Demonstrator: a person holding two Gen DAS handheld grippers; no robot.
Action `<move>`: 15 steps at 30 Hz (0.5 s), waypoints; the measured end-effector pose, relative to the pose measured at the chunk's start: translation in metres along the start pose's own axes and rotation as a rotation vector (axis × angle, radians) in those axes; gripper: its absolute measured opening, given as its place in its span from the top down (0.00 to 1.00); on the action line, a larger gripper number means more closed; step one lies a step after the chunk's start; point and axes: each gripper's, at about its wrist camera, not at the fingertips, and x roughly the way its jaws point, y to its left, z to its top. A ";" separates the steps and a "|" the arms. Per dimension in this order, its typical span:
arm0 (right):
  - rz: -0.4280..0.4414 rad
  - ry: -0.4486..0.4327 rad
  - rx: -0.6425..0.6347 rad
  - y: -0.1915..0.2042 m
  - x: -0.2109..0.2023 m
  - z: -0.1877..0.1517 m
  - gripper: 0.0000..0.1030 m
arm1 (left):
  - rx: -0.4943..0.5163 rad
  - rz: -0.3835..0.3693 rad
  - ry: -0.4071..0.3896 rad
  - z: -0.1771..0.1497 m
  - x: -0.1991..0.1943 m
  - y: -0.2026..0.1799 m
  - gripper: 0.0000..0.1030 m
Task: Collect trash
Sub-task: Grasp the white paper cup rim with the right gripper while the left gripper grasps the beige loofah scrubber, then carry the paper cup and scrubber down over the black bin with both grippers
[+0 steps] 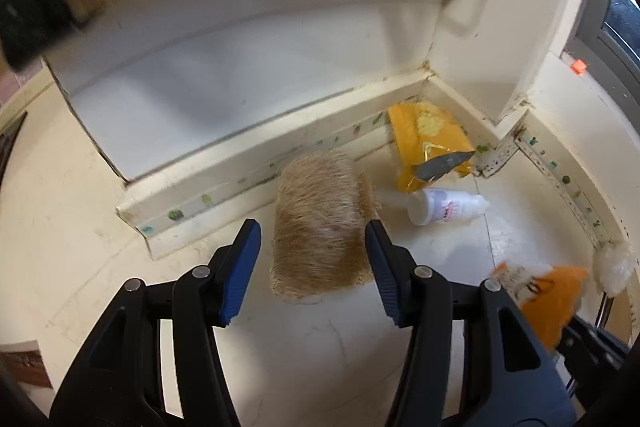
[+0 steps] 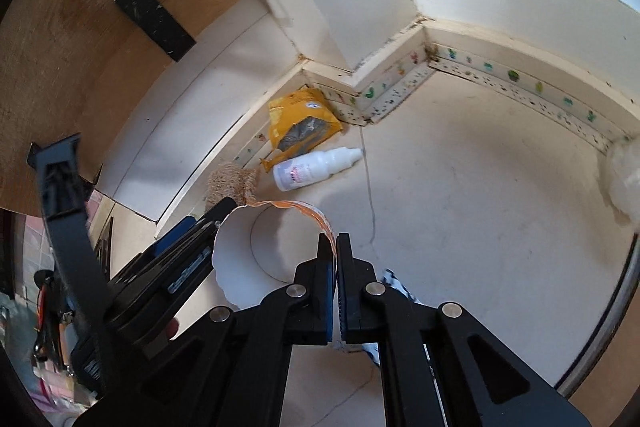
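The left gripper [image 1: 312,267] stands about half open, holding nothing, with its blue-padded fingers [image 1: 240,267] either side of the near end of a tan, fibrous loofah-like block [image 1: 320,223] on the cream tiled floor [image 1: 100,207]. The block's long axis runs almost straight away from the fingers toward the skirting ledge, so the jaws straddle its short width; the right pad looks at or very close to the block's side, the left pad stands clear. This is plainly the nearer hand for it.

The right gripper [image 2: 335,267] is closed tight on the rim of a white paper cup with an orange printed outside [image 2: 256,251], the cup's mouth facing the camera and the left tool just beside it.

Beyond the block, to its right, a small white plastic bottle [image 1: 444,207] lies on its side, cap pointing right. Its label shows a pink mark, too blurred to read. Behind the bottle, in the corner beyond the block, sits a crumpled yellow foil snack bag [image 1: 428,143], torn open and silver inside; its printing cannot be read. Well right of the block, by the wall, is a white crumpled plastic wad [image 1: 616,263].
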 end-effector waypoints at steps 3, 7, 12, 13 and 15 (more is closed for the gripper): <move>-0.002 0.000 0.010 -0.005 -0.004 -0.003 0.98 | -0.023 0.000 -0.004 -0.001 0.003 0.002 0.59; -0.002 0.000 0.021 -0.009 -0.006 -0.007 0.98 | -0.025 0.017 -0.023 -0.004 0.003 0.001 0.68; -0.010 -0.004 0.027 -0.009 -0.009 -0.011 0.98 | -0.040 0.023 -0.009 -0.011 0.002 0.006 0.75; -0.010 -0.007 0.029 -0.008 -0.011 -0.012 0.98 | -0.038 0.021 -0.006 -0.013 0.000 0.008 0.75; -0.010 -0.011 0.030 -0.006 -0.014 -0.013 0.98 | -0.034 0.010 -0.008 -0.016 -0.008 0.012 0.76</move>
